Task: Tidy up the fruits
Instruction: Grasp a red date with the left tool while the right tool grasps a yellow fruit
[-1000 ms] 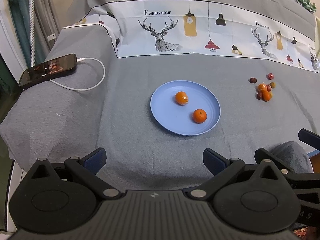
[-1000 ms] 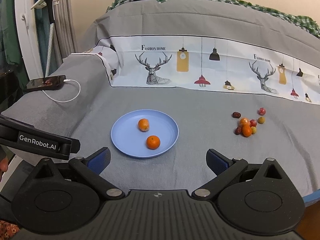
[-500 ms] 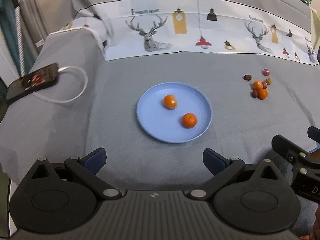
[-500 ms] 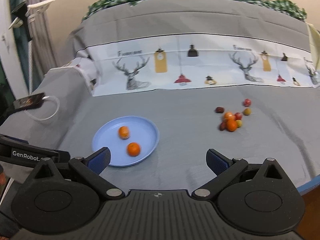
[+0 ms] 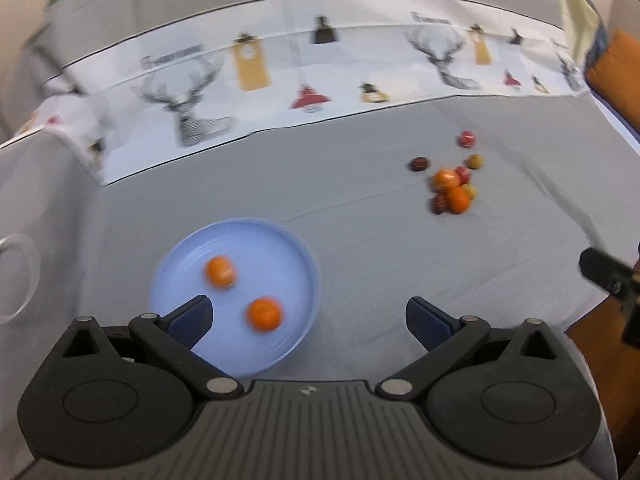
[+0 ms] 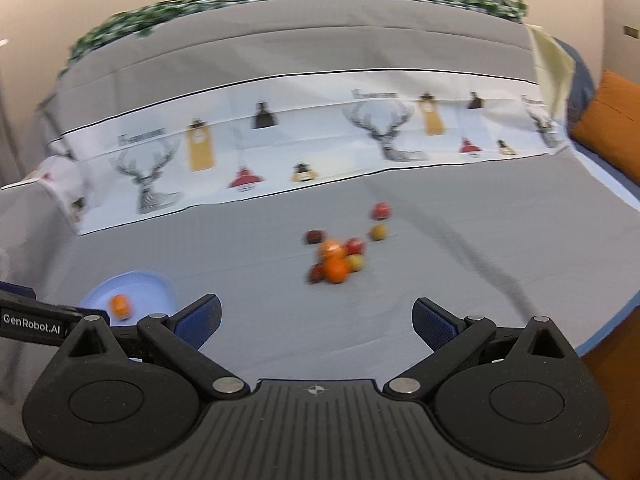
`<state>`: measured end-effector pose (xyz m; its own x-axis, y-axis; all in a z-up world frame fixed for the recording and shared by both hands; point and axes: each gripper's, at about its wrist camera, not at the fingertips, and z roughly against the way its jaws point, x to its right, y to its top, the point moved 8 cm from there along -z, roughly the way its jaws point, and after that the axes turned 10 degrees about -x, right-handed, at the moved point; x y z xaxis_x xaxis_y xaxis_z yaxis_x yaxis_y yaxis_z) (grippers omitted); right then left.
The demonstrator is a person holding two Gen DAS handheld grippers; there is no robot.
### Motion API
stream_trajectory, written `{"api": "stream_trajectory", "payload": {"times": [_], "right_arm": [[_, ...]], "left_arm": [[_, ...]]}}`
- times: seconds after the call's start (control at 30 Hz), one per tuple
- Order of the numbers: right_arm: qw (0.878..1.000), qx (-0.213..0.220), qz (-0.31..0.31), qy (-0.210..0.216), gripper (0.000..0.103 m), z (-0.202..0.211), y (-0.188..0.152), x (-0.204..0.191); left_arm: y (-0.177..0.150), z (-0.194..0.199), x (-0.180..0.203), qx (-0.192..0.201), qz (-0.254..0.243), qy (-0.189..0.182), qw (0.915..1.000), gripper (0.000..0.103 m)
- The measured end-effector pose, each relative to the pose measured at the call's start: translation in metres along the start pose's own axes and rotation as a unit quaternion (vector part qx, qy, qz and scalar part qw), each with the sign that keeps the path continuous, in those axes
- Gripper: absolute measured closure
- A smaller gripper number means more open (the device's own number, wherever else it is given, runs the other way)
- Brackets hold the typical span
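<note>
A light blue plate [image 5: 296, 248] lies on the grey cloth and holds two oranges [image 5: 220, 271] [image 5: 263, 313]. A cluster of small fruits [image 5: 452, 190], orange, red and yellow, lies further right; in the right wrist view the cluster [image 6: 338, 262] is ahead of centre. My left gripper [image 5: 308, 320] is open and empty, hovering over the plate's near right edge. My right gripper [image 6: 316, 318] is open and empty, short of the cluster. The plate [image 6: 152, 286] shows at the left in the right wrist view, partly hidden by the left gripper's body.
A printed cloth band with deer and lamps [image 6: 280, 140] runs across the back. An orange cushion [image 6: 608, 120] sits at the far right. The cloth's front right edge [image 6: 608, 332] drops off to a wooden floor. A white cable loop [image 5: 16, 276] lies at the left.
Both grippers have swung right. The plate has slid to the lower left in both views and the fruit cluster has come toward the centre. Both stay open.
</note>
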<state>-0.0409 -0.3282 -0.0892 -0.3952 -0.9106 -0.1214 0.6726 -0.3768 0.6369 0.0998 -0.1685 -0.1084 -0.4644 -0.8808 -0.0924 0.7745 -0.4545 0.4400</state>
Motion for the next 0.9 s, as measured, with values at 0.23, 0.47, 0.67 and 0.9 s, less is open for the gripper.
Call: {"api": "stream_trajectory", "payload": {"times": [0.23, 0.47, 0.67, 0.9], "right_arm": [[0.998, 0.000, -0.023, -0.050, 0.002, -0.053, 0.027, 0.070], [0.997, -0.047, -0.023, -0.059, 0.002, -0.165, 0.050, 0.113], [0.995, -0.083, -0.016, -0.054, 0.002, -0.263, 0.068, 0.128], [0.995, -0.085, 0.040, -0.019, 0.001, -0.333, 0.074, 0.114]], "left_arm": [[0.053, -0.075, 0.058, 0.003, -0.068, -0.032, 0.9972, 0.000], [0.093, -0.162, 0.116, -0.012, -0.165, -0.048, 0.9850, 0.000], [0.108, -0.220, 0.141, -0.025, -0.207, -0.069, 0.9756, 0.000], [0.125, -0.240, 0.146, 0.017, -0.216, -0.076, 0.9733, 0.001]]}}
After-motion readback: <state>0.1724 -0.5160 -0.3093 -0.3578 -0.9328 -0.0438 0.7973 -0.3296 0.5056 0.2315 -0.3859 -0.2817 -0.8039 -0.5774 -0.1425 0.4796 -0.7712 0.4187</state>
